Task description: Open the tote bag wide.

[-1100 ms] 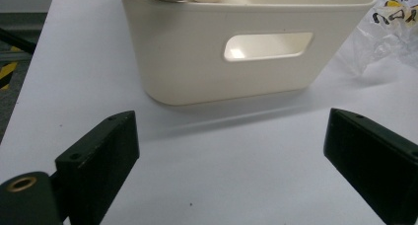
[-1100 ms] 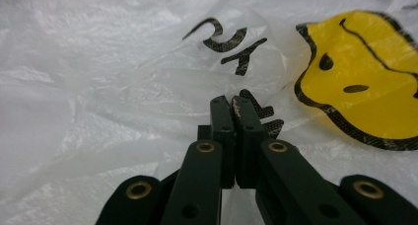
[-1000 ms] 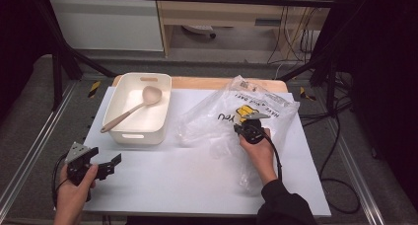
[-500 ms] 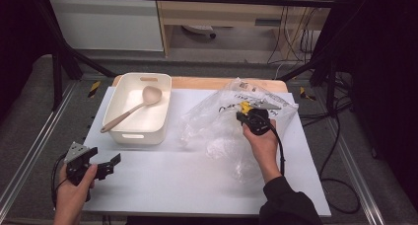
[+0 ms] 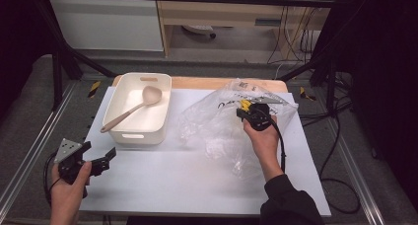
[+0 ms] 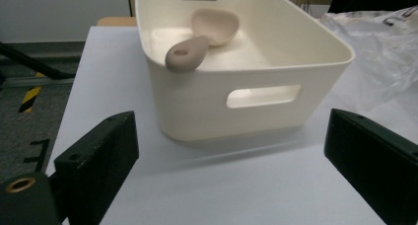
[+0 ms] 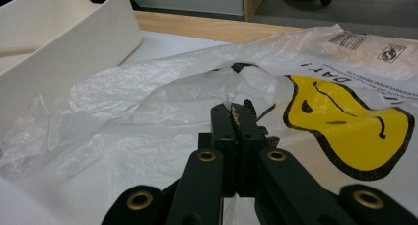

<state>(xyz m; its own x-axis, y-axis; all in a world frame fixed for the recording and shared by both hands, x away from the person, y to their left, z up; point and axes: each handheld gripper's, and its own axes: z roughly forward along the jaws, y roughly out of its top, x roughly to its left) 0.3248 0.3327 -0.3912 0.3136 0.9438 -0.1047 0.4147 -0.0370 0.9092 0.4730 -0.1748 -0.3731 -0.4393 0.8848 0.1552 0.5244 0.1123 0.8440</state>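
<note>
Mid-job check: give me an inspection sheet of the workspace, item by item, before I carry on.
Surface: white table top, bare at the front; wooden edge at the back.
Job's things: clear plastic bag with a yellow print, crumpled, right of centre, its top lifted.
Clutter: cream bin left of the bag; beige spoon lying in it, handle over the near rim.
Grippers: right gripper shut on the plastic bag; left gripper open, held at the table's front left corner, facing the bin.
Cables: a black cable trails along the right forearm; more cables on the floor at right.
Surroundings: black frame posts, grey floor, white cabinet behind.
</note>
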